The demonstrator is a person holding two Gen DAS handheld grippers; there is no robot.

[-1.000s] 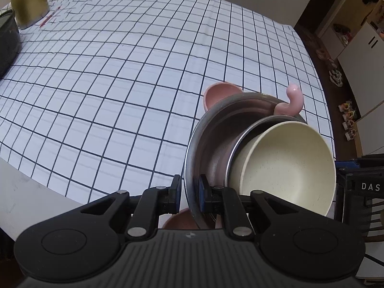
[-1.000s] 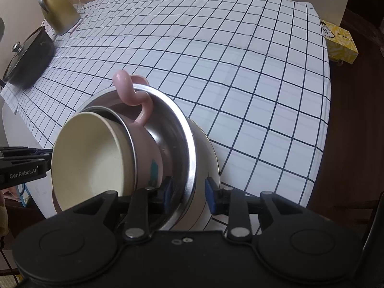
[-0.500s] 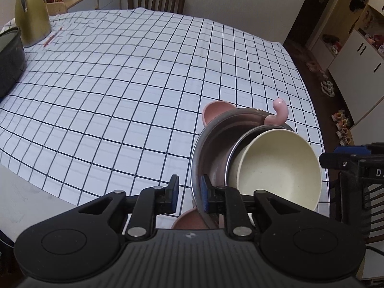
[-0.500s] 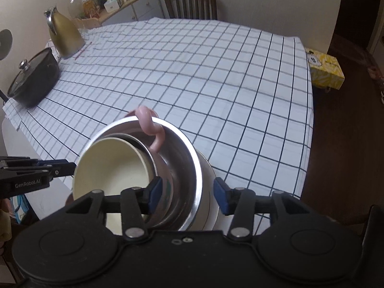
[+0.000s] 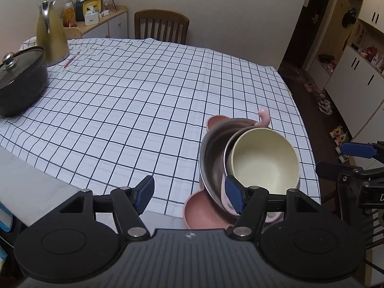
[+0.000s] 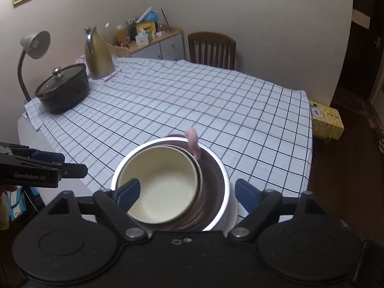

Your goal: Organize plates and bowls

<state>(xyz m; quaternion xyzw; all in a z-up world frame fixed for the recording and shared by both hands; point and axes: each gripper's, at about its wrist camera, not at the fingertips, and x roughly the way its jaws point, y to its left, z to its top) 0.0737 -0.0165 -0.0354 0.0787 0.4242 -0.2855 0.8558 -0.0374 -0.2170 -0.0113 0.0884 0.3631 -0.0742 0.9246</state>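
A stack of dishes stands at the table's near corner. A cream bowl (image 5: 264, 160) nests in a pink cup with a curled handle (image 5: 264, 117), inside a steel bowl (image 5: 211, 148), on a pink plate (image 5: 204, 213). My left gripper (image 5: 189, 196) hovers above the stack's left rim, jaws opening, pads off the metal. In the right wrist view the cream bowl (image 6: 163, 187) and steel bowl (image 6: 216, 175) sit over a white plate (image 6: 232, 206). My right gripper (image 6: 187, 194) is above them, jaws opening wide and touching nothing. Each gripper shows in the other's view, the right gripper (image 5: 355, 158) and the left gripper (image 6: 48, 165).
A black lidded pot (image 5: 19, 81) and a gold kettle (image 5: 51, 40) stand at the table's far left, with a red pen (image 5: 72, 60) beside them. A wooden chair (image 5: 160, 26) is behind the table. A desk lamp (image 6: 33, 45) and a yellow box (image 6: 326, 120) on the floor flank it.
Both grippers let go of the steel bowl's rim, spread their jaws and drew back and up. The stack stays on the table and looks smaller and lower.
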